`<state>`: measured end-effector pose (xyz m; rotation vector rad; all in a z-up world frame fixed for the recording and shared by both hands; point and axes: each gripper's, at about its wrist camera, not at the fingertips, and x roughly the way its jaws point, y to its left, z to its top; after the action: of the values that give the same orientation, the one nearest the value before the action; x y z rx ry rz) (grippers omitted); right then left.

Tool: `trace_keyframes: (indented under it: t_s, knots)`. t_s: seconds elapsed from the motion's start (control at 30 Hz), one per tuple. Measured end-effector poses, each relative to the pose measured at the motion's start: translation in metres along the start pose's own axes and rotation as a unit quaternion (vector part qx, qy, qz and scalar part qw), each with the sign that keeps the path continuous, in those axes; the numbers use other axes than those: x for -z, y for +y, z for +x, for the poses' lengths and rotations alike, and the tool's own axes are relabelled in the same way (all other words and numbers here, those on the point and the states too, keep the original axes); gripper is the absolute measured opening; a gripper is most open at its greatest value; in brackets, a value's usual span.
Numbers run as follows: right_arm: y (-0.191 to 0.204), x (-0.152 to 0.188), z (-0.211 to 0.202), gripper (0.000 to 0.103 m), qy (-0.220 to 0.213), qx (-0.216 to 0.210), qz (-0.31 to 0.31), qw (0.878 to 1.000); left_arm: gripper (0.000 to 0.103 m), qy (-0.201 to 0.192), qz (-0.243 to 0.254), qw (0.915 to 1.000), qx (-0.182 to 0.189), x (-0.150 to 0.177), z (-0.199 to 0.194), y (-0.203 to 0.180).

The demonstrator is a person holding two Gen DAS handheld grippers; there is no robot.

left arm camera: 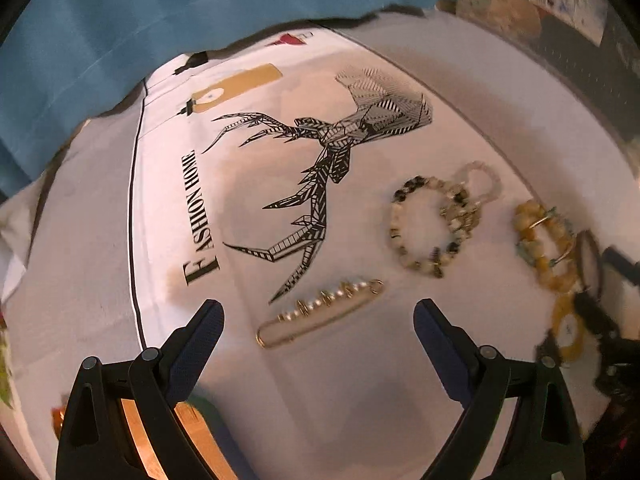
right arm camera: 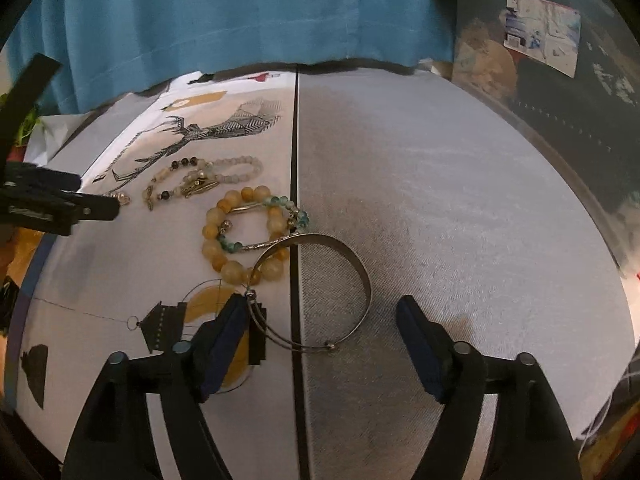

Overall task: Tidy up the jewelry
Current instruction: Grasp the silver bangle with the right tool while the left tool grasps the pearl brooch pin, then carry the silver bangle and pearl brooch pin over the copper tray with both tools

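A gold pearl pin brooch (left arm camera: 320,312) lies on the white printed cloth (left arm camera: 248,208) between the tips of my open left gripper (left arm camera: 318,320). A speckled bead bracelet (left arm camera: 434,226) and a yellow and teal bead bracelet (left arm camera: 546,246) lie to its right. In the right wrist view my open right gripper (right arm camera: 322,320) straddles a silver bangle (right arm camera: 340,258) lying flat on the cloth seam. The yellow bead bracelet (right arm camera: 240,236) touches the bangle's far left side. The speckled bracelet (right arm camera: 200,182) lies further back. The left gripper (right arm camera: 60,204) shows at the left edge.
A blue curtain (right arm camera: 240,12) hangs behind the table. A grey cloth (right arm camera: 460,200) covers the right half. Dark clutter and a printed card (right arm camera: 542,34) sit at the back right. An orange object (left arm camera: 136,432) lies under the left gripper.
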<state>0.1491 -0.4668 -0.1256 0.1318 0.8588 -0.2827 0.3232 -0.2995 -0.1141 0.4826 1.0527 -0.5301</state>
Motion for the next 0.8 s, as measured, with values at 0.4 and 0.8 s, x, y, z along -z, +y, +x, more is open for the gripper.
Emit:
trace_keyframes:
  t_s: [0.4,0.8]
  knots:
    - [0.001,-0.011,0.004,0.063,-0.003,0.000,0.008,1.000,0.009,0.023,-0.023,0.9938,0.106,-0.001,0.001,0.016]
    - [-0.022,-0.002,-0.067,0.063,-0.034,0.020,0.043,0.998,0.009,-0.056,-0.045,0.9902,0.120,0.034,-0.087,-0.007]
